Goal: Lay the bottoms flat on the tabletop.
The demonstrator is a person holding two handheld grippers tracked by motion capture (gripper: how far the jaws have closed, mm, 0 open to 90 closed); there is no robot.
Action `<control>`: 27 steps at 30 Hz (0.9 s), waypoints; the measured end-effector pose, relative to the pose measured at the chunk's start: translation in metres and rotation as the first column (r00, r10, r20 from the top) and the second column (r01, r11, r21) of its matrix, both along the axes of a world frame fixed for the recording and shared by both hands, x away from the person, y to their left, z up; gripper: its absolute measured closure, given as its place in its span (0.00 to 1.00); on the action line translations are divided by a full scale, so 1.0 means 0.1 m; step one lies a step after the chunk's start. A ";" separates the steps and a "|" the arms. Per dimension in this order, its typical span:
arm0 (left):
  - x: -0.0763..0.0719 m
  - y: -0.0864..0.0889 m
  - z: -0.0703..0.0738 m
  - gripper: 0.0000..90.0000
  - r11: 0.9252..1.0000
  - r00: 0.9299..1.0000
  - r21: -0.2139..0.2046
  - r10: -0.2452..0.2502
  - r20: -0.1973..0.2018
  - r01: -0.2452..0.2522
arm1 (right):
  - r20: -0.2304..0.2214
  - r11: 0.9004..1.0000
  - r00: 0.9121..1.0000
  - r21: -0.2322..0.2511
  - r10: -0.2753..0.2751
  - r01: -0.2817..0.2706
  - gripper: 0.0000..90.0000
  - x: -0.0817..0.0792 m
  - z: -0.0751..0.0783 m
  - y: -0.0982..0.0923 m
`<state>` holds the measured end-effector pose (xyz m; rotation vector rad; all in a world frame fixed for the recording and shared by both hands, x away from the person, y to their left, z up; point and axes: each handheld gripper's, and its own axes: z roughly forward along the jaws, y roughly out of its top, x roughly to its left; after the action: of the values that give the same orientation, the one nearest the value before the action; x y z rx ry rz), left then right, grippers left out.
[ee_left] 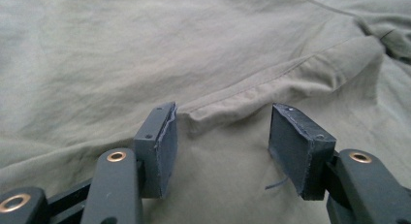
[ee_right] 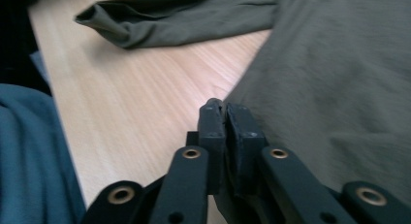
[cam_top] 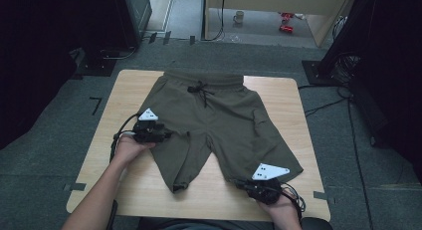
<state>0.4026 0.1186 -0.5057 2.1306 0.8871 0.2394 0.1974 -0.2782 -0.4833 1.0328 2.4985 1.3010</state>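
Note:
Olive green shorts [cam_top: 214, 120] lie flat on a wooden table [cam_top: 124, 90], waistband and drawstring at the far side, legs toward me. My left gripper [cam_top: 170, 135] rests on the left leg's outer edge. In the left gripper view its jaws [ee_left: 220, 136] stand open over a raised seam fold of the cloth [ee_left: 145, 49], pads not pressing it. My right gripper [cam_top: 246, 182] sits at the right leg's hem near the table's front edge. In the right gripper view its jaws [ee_right: 224, 112] are closed together at the hem's corner [ee_right: 339, 88], the cloth's edge running in between them.
The other leg's hem [ee_right: 169, 20] lies across bare wood [ee_right: 145, 88] in the right gripper view, beside a person's blue garment [ee_right: 29, 151]. Beyond the table, a mug [cam_top: 239, 17] and red objects [cam_top: 286, 22] sit on the floor, with cables and dark equipment around.

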 end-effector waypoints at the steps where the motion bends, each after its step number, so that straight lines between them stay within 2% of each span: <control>1: 0.00 0.00 0.01 0.48 1.000 1.000 -0.010 0.000 0.001 0.000 | 0.008 1.000 1.000 0.001 0.012 -0.012 0.93 0.00 0.01 0.02; 2: 0.00 0.00 0.02 0.48 1.000 1.000 -0.016 0.001 0.004 0.000 | 0.019 1.000 1.000 -0.003 0.018 -0.018 0.89 0.00 0.03 0.03; 4: 0.00 -0.01 0.03 0.48 1.000 1.000 -0.024 -0.001 0.007 0.001 | 0.050 1.000 0.999 0.003 0.003 -0.003 0.75 0.02 0.06 0.03; 8: 0.01 -0.05 0.07 0.47 0.999 1.000 -0.030 -0.014 0.017 0.014 | 0.091 0.998 0.995 0.039 -0.051 0.048 0.69 0.12 0.13 -0.03; 13: 0.04 -0.20 0.14 0.44 0.997 0.999 -0.065 -0.045 0.019 0.046 | 0.106 0.992 0.988 0.070 -0.111 0.104 0.64 0.40 0.13 -0.03; 15: 0.03 -0.28 0.14 0.42 0.996 0.998 -0.049 -0.069 0.013 0.070 | 0.117 0.990 0.986 0.084 -0.119 0.110 0.63 0.52 0.11 -0.02; 18: 0.00 -0.35 0.09 0.41 0.995 0.995 -0.001 -0.095 -0.006 0.095 | 0.147 0.990 0.980 0.068 -0.133 0.124 0.62 0.67 0.07 0.03; 22: -0.05 -0.32 -0.03 0.41 0.995 0.995 0.022 -0.098 -0.029 0.099 | 0.132 0.987 0.978 0.037 -0.159 0.156 0.61 0.86 0.00 0.08; 24: -0.05 -0.31 -0.06 0.42 0.996 0.996 0.012 -0.092 -0.005 0.092 | 0.133 0.986 0.977 0.027 -0.168 0.166 0.61 0.94 -0.03 0.10; 26: -0.05 -0.33 -0.08 0.44 0.996 0.996 0.035 -0.079 0.033 0.078 | 0.159 0.983 0.970 0.039 -0.184 0.180 0.60 1.04 -0.11 0.12; 27: -0.06 -0.35 -0.09 0.47 0.996 0.995 0.051 -0.074 0.064 0.071 | 0.179 0.981 0.965 0.025 -0.192 0.191 0.60 1.09 -0.15 0.12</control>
<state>0.3966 0.0838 -0.5150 2.1820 0.7718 0.2950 0.3060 -0.2663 -0.4985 1.0756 2.2030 1.2853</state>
